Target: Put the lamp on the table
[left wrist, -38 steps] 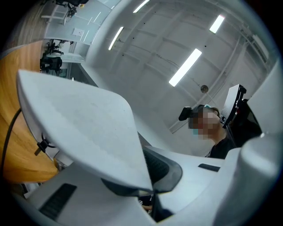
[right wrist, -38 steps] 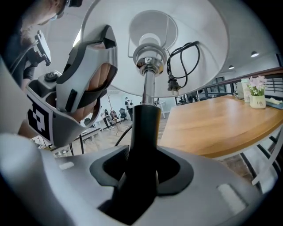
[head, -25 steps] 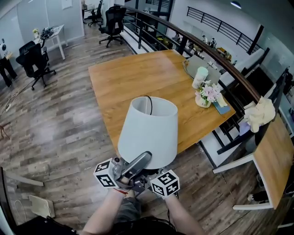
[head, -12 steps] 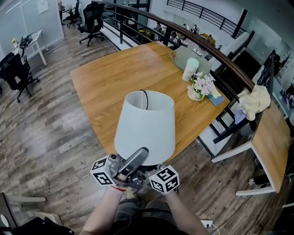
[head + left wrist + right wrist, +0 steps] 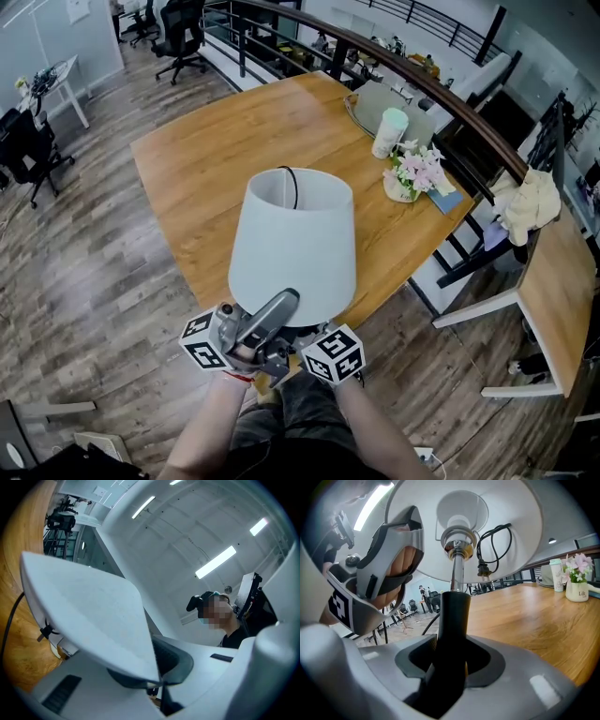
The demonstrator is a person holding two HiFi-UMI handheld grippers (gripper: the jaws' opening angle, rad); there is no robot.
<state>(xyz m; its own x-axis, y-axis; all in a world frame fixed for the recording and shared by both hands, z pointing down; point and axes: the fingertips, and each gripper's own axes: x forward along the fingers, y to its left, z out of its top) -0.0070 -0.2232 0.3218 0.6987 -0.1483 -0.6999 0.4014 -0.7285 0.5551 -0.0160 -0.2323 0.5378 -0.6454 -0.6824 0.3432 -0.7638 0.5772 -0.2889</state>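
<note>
Lamp (image 5: 292, 246) carried nearer table (image 5: 206, 159), left claw (image 5: 157, 684) pinching shade (image 5: 84, 616), right claw (image 5: 450, 667) gripping stem (image 5: 453, 613)

The lamp (image 5: 292, 248) is held at the near edge of the worktop (image 5: 234, 155). By its far right edge a flower pot (image 5: 410, 180) is set, a cup (image 5: 389, 132) just behind it. An office chair (image 5: 26, 148) is placed on the floor (image 5: 84, 272), well left.

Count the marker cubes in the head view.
2. One cube sits lower left of the lamp, on the left gripper; the other lower right of it, on the right gripper. None looks hidden.
</note>
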